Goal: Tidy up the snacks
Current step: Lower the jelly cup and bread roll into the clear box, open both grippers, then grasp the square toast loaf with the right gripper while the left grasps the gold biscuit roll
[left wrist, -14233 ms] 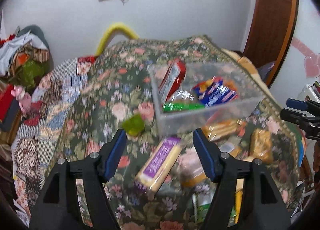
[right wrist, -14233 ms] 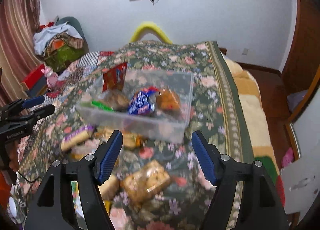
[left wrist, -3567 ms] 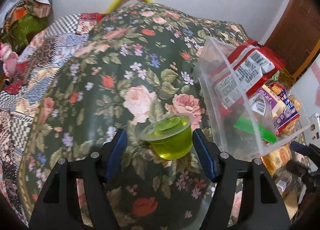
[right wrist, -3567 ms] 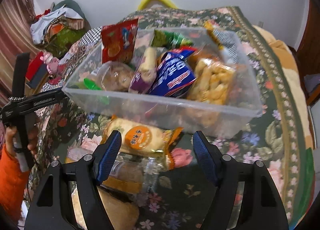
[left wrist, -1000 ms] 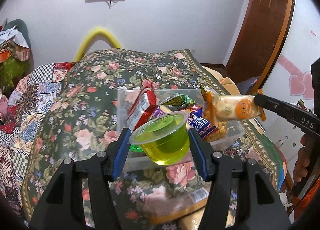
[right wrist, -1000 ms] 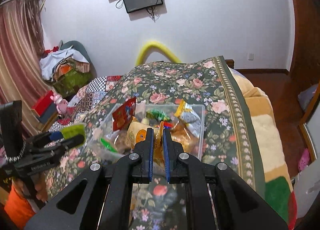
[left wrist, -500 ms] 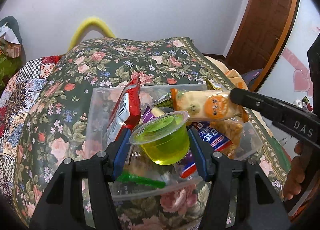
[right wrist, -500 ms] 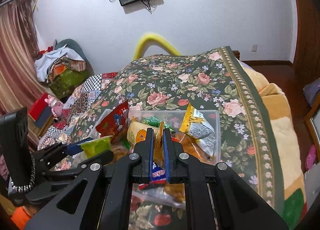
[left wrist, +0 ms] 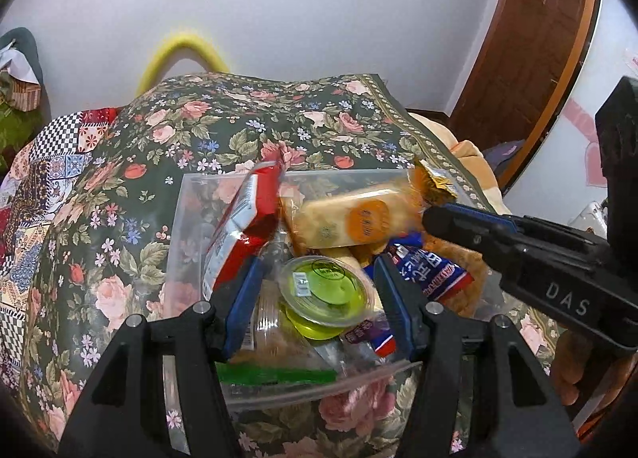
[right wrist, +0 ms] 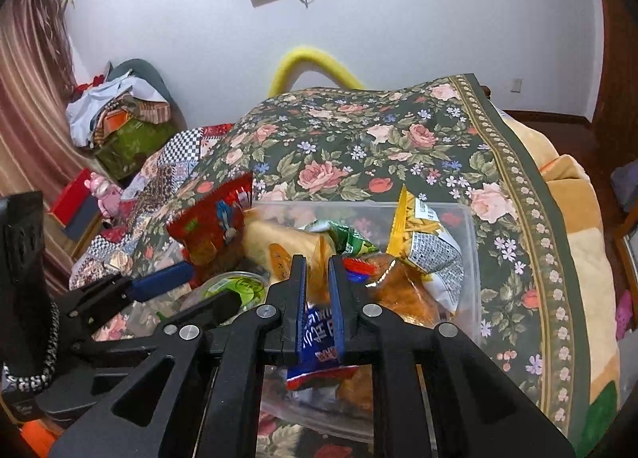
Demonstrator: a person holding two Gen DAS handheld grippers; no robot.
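The left gripper [left wrist: 315,298] stands wide open above the bin [left wrist: 179,226], and the jelly cup [left wrist: 325,294] lies between its two fingers without visible contact; it rests tilted on the other packets inside the bin, its foil lid toward the camera. The right gripper [right wrist: 317,282] is almost closed and pinches the crimped end of the cracker pack [left wrist: 351,220], which hangs over the middle of the bin, just above the cup and next to the red bag [left wrist: 243,226].

About handling, I judge this. The cracker pack is light, but its contents are brittle, so a hold on the sealed end, as now, is safer than a squeeze on the body. The film is smooth and can slip if the pinch is weak. It should be lowered until it touches the pile, then let go. The cup is small, a little heavy for its size because of the jelly, with thin plastic walls that bend and a lid that can tear. If it must be moved again, the best hold is across the wall under the rim, with gentle force. It sits on soft, uneven packets, so it may roll or tip when the pack lands near it

The bin stands on the floral blanket [right wrist: 398,147] and looks nearly full
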